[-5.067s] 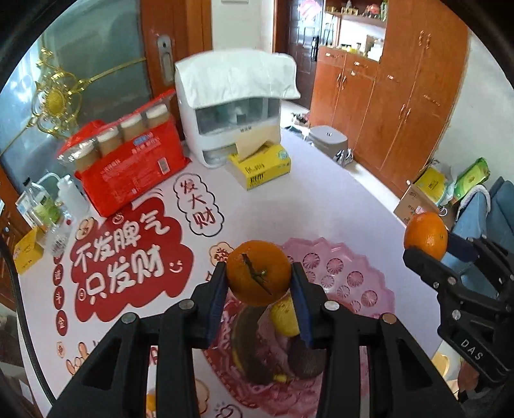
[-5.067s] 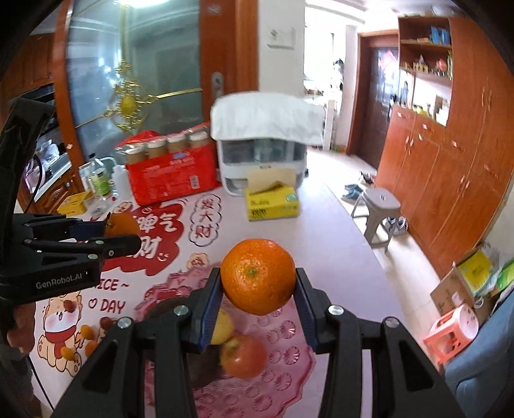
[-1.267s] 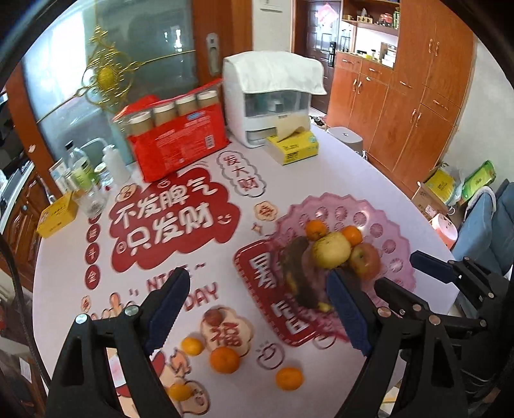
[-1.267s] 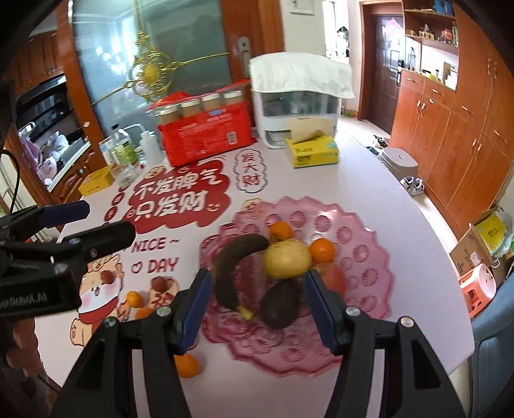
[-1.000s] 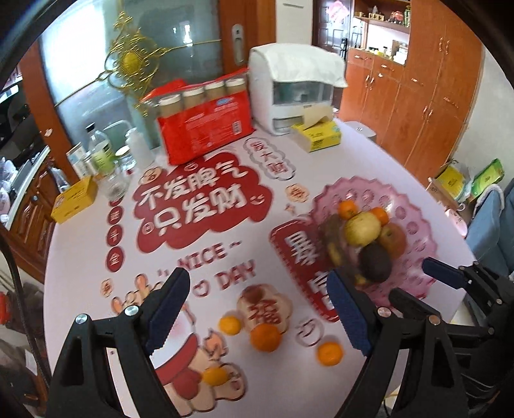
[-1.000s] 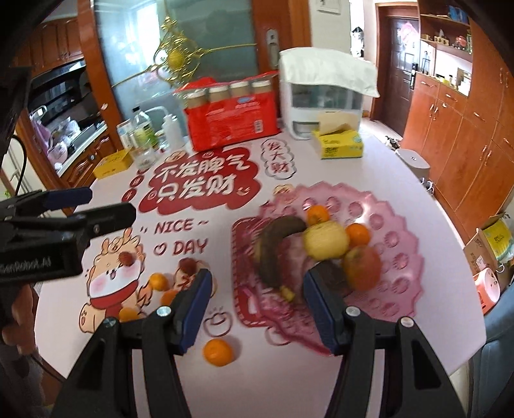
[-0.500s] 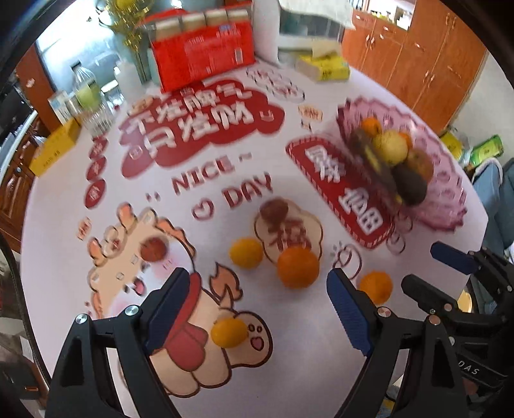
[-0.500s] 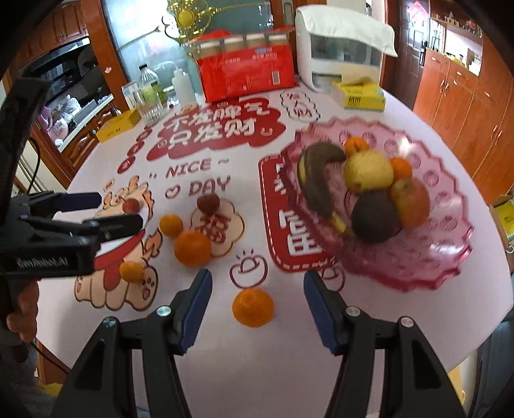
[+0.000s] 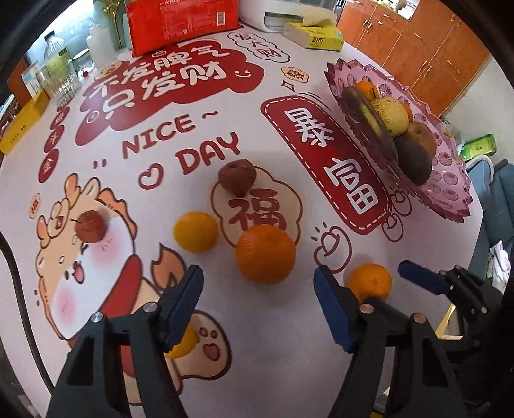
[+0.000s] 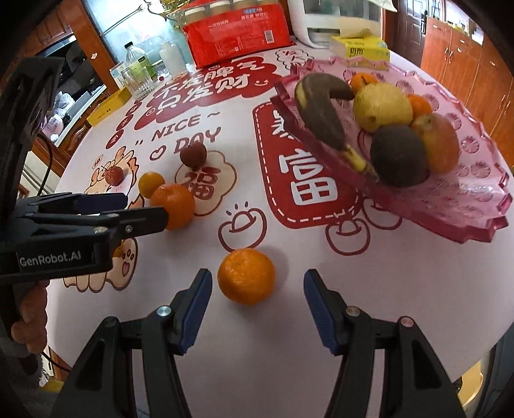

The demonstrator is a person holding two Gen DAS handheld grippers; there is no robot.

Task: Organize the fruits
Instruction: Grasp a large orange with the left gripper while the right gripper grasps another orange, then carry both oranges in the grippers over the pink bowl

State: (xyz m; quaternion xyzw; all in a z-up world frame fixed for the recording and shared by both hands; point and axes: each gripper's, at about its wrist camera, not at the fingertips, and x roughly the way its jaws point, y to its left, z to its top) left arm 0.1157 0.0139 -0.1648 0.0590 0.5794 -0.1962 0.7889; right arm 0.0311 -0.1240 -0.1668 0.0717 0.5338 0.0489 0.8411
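Observation:
My left gripper (image 9: 258, 286) is open and empty, just short of a large orange (image 9: 265, 254) on the table. My right gripper (image 10: 258, 287) is open and empty, its jaws on either side of a smaller orange (image 10: 246, 276), apart from it. That orange shows in the left wrist view (image 9: 370, 281) too. A pink plate (image 10: 475, 173) at the right holds a dark banana (image 10: 318, 112), a yellow pear, an avocado, an apple and oranges. A small yellow orange (image 9: 195, 231), a brown fruit (image 9: 237, 177) and a small red fruit (image 9: 91, 226) lie loose.
A red package (image 9: 180, 19), a yellow tissue box (image 9: 316, 37), bottles and a glass (image 9: 61, 83) stand at the far side. Another yellow fruit (image 9: 183, 344) lies under my left finger. The table's near edge is right below both grippers.
Both grippers let go of their oranges on the plate, pulled back left and dropped low over the table. Now each is open close to a loose orange.

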